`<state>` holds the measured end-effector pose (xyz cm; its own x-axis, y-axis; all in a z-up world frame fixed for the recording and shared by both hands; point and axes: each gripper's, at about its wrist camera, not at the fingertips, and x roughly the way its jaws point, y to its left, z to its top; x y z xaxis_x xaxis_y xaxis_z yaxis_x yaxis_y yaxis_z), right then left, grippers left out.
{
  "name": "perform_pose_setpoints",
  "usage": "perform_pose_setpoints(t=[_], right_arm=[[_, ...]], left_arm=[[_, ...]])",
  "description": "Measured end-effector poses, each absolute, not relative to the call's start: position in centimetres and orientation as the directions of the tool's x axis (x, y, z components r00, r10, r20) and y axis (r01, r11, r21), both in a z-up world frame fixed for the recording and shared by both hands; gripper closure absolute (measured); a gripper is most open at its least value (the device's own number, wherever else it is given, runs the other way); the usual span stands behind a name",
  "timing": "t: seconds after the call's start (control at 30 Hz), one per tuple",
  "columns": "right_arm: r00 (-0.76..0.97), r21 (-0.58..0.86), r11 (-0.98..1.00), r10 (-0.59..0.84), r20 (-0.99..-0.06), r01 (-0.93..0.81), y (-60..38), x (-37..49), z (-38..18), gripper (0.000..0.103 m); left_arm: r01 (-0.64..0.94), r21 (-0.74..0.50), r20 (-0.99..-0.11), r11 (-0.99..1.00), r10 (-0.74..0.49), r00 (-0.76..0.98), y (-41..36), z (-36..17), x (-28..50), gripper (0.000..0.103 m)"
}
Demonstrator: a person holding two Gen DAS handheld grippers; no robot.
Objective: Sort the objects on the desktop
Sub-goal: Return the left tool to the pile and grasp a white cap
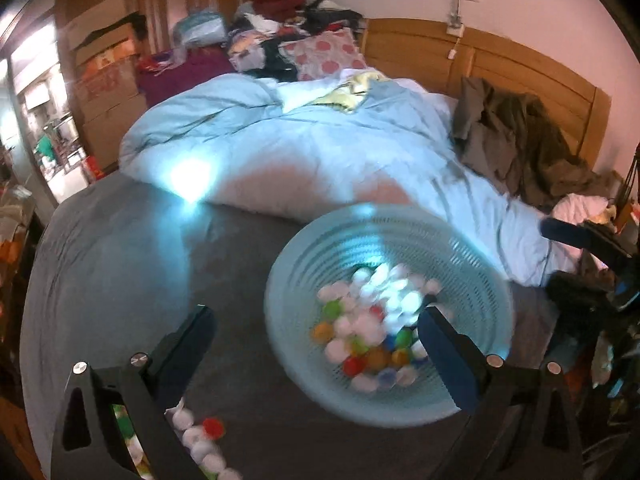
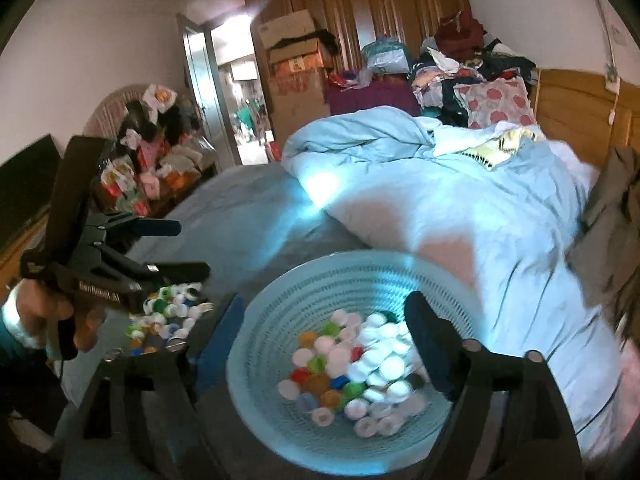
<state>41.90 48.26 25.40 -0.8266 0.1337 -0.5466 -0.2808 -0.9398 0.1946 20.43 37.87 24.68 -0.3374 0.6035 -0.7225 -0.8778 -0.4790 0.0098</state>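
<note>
On the grey bed sheet (image 1: 120, 280), left wrist view: pale blue perforated basket (image 1: 304, 288) sits near the crumpled light blue duvet (image 1: 320, 136), motion-blurred. It holds a heap of bottle caps (image 1: 376, 320), mostly white, some red, green, orange, blue. Left gripper (image 1: 316, 320) has jaws spread wide, nothing between the pads; its right finger overlaps the basket's near rim, left finger sits over bare sheet. Loose caps (image 1: 200, 440) lie on the sheet at the bottom edge, beside the left finger's base. Right gripper (image 1: 584, 236) pokes in at the right edge, state unclear from here.

Right wrist view: same basket (image 2: 280, 320) at centre bottom, caps (image 2: 360, 360) piled in its bowl. Right gripper (image 2: 320, 316) has jaws well apart, straddling the basket, one finger outside its left wall, the other over its right side; pads grip nothing. Left gripper (image 2: 188, 248) shows at the left, held by a hand (image 2: 52, 316), fingers apart and empty. Below it, a second pile of mixed caps (image 2: 168, 316) lies on the sheet, left of the basket. Cardboard boxes (image 2: 292, 60) stack by the wardrobe behind.
</note>
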Motion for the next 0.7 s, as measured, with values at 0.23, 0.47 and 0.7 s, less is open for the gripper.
perform_pose_setpoints(t=[0.23, 0.47, 0.7], right_arm=[[-0.798, 0.278, -0.935, 0.009, -0.602, -0.22, 40.7, 44.7, 15.9, 0.023], [-0.72, 0.357, -0.92, -0.14, -0.68, -0.158, 34.7, 43.8, 8.6, 0.023], [-0.699, 0.36, -0.924, -0.17, -0.694, -0.132, 33.8, 42.9, 7.8, 0.023]], left_arm=[[-0.666, -0.139, -0.792, -0.733, 0.486, -0.37, 22.2, 14.7, 14.5, 0.013], [-0.532, -0.094, -0.834, -0.842, 0.358, -0.419, 11.5, 6.9, 15.8, 0.013], [-0.516, -0.107, -0.853, -0.85, 0.345, -0.392, 10.6, 3.5, 15.9, 0.039]])
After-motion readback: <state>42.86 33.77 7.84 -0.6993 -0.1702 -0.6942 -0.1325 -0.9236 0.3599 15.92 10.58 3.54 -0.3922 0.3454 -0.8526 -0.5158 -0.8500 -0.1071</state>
